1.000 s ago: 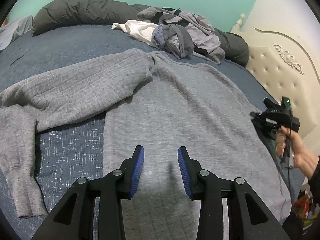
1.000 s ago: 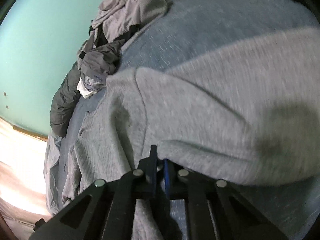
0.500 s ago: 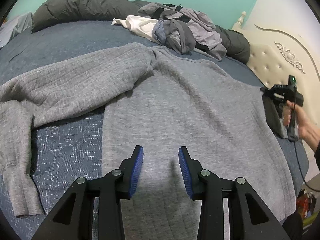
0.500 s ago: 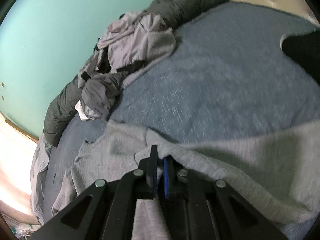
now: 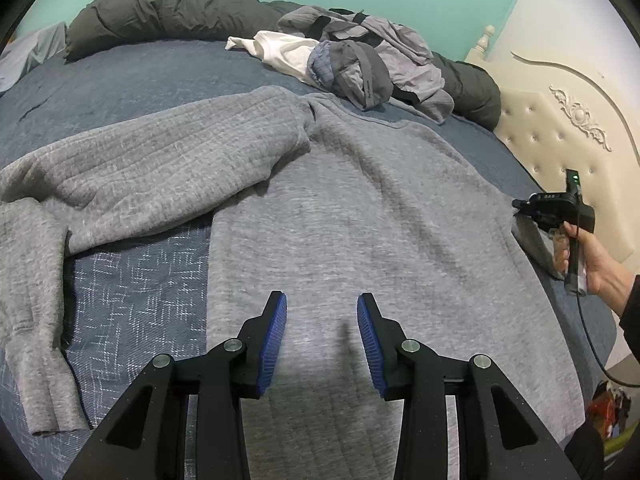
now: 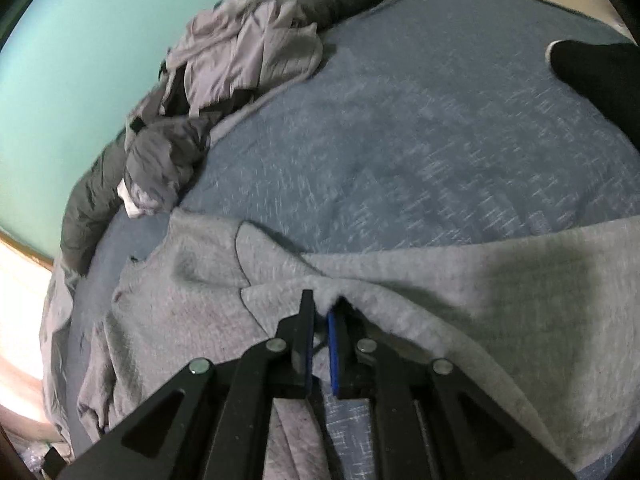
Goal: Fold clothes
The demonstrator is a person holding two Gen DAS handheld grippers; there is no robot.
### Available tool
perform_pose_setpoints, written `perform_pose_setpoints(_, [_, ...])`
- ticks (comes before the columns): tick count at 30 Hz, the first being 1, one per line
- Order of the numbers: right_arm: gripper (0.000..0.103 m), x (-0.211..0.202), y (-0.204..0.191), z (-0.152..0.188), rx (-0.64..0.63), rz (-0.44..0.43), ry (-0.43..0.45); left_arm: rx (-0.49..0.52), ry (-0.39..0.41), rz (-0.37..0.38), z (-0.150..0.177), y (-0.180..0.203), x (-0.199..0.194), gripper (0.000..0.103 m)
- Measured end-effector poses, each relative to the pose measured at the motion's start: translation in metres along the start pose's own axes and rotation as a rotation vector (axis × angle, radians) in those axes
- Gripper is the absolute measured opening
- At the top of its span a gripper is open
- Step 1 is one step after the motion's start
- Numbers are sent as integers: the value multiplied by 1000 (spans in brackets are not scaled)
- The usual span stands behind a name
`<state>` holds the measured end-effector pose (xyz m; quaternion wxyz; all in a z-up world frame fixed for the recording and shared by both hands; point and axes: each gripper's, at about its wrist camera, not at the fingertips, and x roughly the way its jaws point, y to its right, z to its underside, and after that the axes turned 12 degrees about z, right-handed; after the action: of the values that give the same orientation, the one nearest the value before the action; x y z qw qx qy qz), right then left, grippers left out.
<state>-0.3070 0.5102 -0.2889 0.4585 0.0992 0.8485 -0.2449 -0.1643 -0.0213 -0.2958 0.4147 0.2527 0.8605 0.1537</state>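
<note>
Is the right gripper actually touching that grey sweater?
Touching. The right wrist view shows the right gripper nearly shut, with a fold of the sweater pinched between its fingers.

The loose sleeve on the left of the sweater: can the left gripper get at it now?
Probably yes. The left gripper is open over the sweater, and nothing lies between it and the sleeve.

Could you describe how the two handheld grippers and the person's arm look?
Left gripper: black angular frame, silver round bolts, ribbed blue pads on its fingers. Right gripper is built the same; its black pistol-shaped body carries a small green light and a thin dark cable. The person wears a dark sleeve.
</note>
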Motion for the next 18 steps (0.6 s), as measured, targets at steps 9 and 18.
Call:
perform_pose_setpoints(9, [29, -30, 14, 28, -10, -83, -52, -7, 10, 5, -1, 0, -4, 40])
perform_pose_setpoints(18, [30, -36, 25, 78, -57, -133, -188, 2, 9, 14, -1, 6, -5, 40])
